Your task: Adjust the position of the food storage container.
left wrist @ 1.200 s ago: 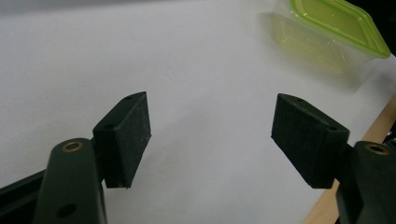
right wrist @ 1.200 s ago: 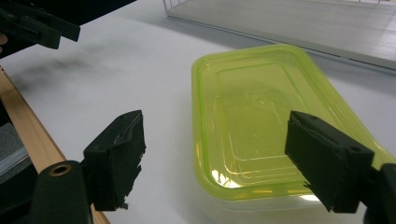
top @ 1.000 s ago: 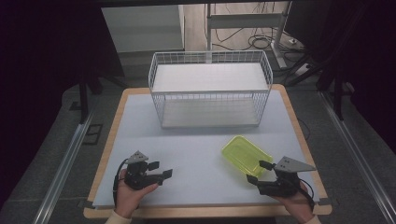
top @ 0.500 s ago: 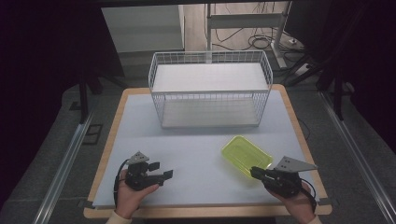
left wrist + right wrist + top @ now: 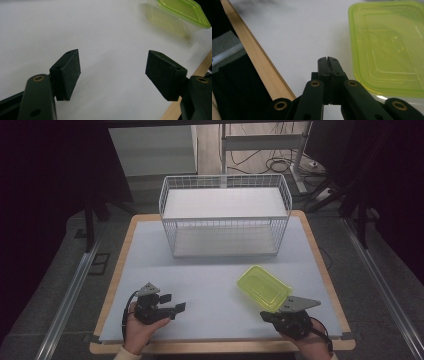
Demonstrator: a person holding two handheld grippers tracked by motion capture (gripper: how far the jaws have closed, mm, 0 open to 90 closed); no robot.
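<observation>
A translucent yellow-green lidded container (image 5: 263, 287) lies on the white table mat at the front right. My right gripper (image 5: 264, 315) sits just in front of it, near the table's front edge, pointing left. In the right gripper view its jaws are pressed together, shut on nothing (image 5: 328, 60), with the container (image 5: 387, 47) just beside them to the right. My left gripper (image 5: 174, 302) rests at the front left, open and pointing right. In the left gripper view its pads (image 5: 67, 72) stand wide apart over bare mat, and the container (image 5: 180, 12) lies far off at the top right.
A white wire basket (image 5: 225, 215) with a shelf stands across the back of the table. The wooden table edge (image 5: 257, 57) runs close by the right gripper. Bare mat (image 5: 210, 280) spreads between the two grippers and up to the basket.
My right gripper has shifted slightly left and toward the front edge. The left gripper and the container have stayed in place.
</observation>
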